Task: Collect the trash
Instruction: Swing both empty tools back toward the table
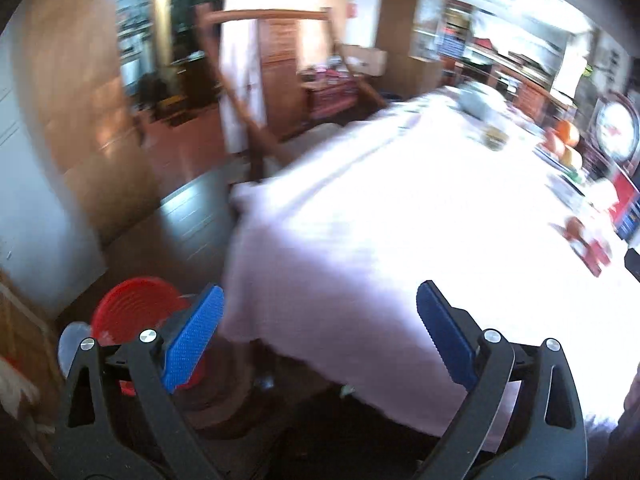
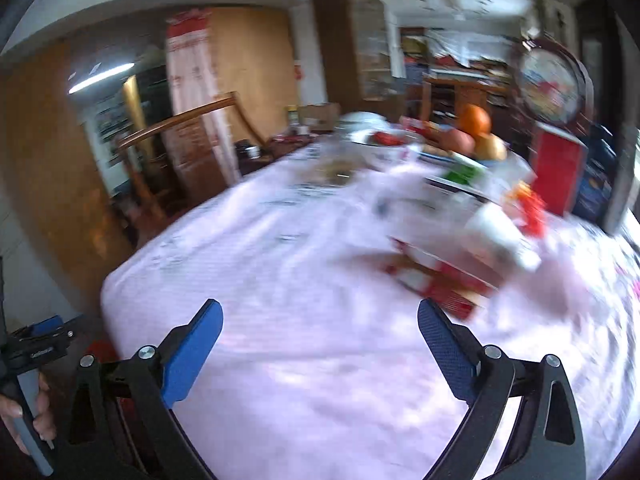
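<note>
My left gripper (image 1: 320, 291) is open and holds nothing, hanging over the near corner of a table under a pale pink cloth (image 1: 400, 208). A red round bin (image 1: 132, 312) stands on the floor at the lower left, partly behind the left finger. My right gripper (image 2: 320, 306) is open too and holds nothing above the cloth (image 2: 280, 280). Ahead and right of it lie a flat red and white packet (image 2: 436, 284), a white crumpled piece (image 2: 496, 236) and a red wrapper (image 2: 532, 204), all blurred. In the left wrist view the red packet (image 1: 588, 244) sits at the far right.
Fruit (image 2: 476, 132), plates and a bowl crowd the table's far end. A round clock (image 2: 552, 84) and red box (image 2: 556, 168) stand at the right. A wooden chair (image 1: 256, 128) is beyond the table's left edge. A hand (image 2: 40, 420) holds the other gripper's handle at lower left.
</note>
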The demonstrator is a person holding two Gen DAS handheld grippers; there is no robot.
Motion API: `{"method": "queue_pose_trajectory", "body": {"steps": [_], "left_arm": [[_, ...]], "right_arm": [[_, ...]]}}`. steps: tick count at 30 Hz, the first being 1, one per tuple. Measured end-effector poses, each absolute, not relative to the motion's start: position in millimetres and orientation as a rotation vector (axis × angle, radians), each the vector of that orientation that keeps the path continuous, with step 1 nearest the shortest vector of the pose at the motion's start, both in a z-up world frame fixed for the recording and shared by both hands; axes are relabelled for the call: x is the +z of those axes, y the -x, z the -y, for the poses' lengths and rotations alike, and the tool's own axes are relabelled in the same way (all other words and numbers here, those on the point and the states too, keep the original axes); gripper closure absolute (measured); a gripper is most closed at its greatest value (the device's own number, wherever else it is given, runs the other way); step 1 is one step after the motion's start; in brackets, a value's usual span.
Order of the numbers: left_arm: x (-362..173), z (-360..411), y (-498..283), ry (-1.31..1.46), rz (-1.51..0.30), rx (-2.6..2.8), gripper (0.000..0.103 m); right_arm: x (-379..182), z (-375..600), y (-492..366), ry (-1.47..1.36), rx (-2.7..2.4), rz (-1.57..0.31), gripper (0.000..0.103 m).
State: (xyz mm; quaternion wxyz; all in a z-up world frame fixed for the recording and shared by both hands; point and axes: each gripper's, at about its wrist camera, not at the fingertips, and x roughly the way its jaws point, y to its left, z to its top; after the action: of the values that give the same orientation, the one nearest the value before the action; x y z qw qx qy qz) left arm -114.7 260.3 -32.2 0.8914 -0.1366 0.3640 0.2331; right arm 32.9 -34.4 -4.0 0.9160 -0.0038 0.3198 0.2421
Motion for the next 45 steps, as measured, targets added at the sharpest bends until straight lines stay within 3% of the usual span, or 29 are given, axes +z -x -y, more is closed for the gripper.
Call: {"method": "queue_pose_trajectory", "body": {"steps": [9,21,35,45], "left_arm": [[-23.3,-166.7,32.1,0.186,-0.762,0.265,0.010],[-23.6,-94.2,-14.3,0.155,-0.778,0.090,0.008],[-39.5,-81.6,-26.6,0.176,-0.847,0.037,0.007],[-46.4,-77.7,-23.4,0.162,-0.871,0.012,0.007]], "right_arm": [[-28.2,143.9,-46.9,-0.086,0.303,-0.681,0.007],[-32.9,197.2,-51.4,-0.086,0.155,-0.712,0.006],[-29.8,240.5,-64.8,-0.096,-0.002,-0.728,0.006],[-32.5,257.8,-134.5,-0.085,-0.098,-0.765,0.006]]}}
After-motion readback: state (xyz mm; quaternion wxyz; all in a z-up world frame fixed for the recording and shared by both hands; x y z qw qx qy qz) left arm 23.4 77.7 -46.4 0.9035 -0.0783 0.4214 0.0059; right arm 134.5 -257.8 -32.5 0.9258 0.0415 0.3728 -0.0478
